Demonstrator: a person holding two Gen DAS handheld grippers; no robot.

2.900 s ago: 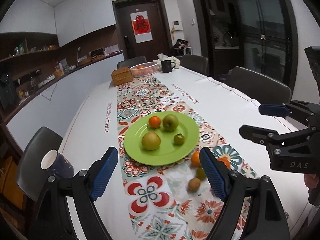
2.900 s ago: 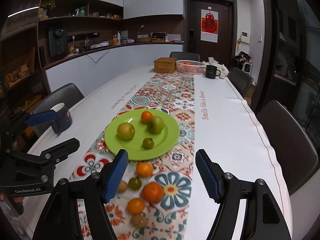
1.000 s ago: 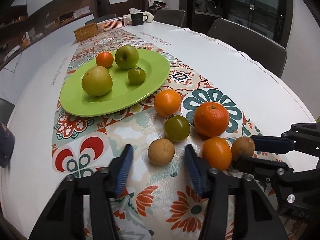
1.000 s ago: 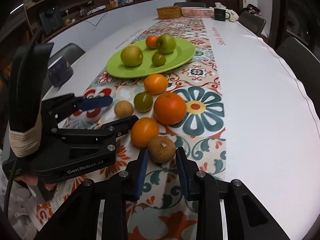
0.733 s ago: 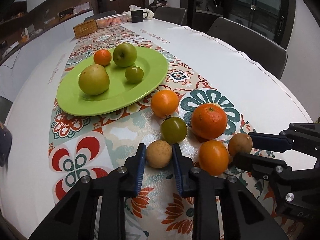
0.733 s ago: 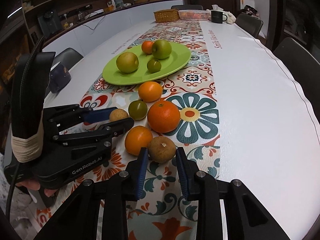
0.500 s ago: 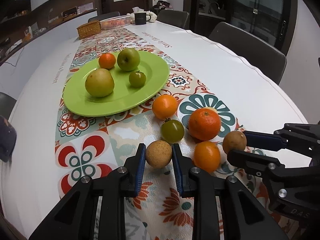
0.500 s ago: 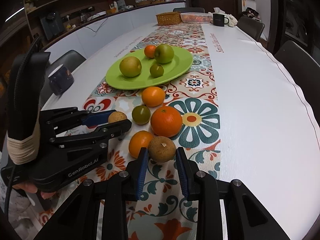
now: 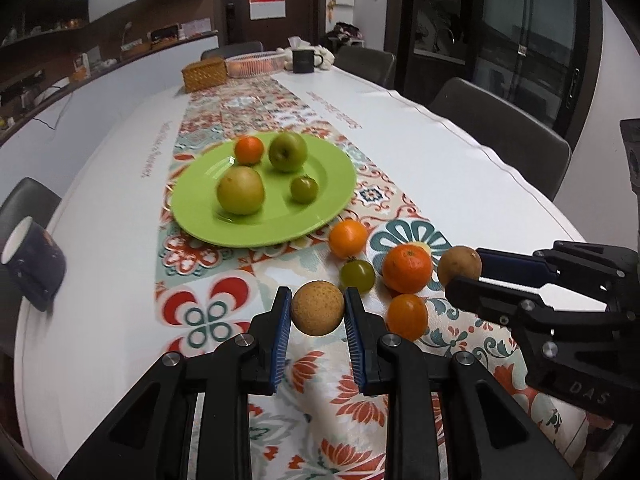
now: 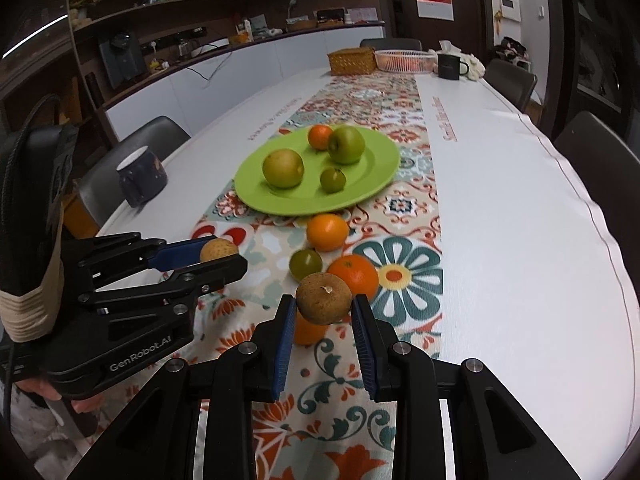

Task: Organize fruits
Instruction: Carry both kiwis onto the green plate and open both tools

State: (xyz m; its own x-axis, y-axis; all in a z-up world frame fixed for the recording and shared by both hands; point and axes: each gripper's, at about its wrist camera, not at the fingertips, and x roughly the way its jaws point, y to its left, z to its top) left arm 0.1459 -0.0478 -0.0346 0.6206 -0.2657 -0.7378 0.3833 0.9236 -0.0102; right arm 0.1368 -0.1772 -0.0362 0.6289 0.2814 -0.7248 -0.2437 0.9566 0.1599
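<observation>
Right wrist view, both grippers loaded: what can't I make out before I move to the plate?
- Small orange: mostly hidden behind the right gripper and its brown fruit.
- Left gripper's brown fruit: only its top shows above the lower finger.
- Pink basket contents: too far and small, both views.
- Mug: blurred; inside unseen.
- Table under both held fruits: hidden, so clearance is unclear.

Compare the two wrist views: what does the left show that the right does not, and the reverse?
Left only: the whole small orange, unobstructed, and the glass doors at right.
Right only: the wall shelves and the stem dimple on the brown fruit in the right hand-held gripper.
Both: green plate, four fruits on it, dark mug, left hand-held gripper shut on its tan fruit.
</observation>
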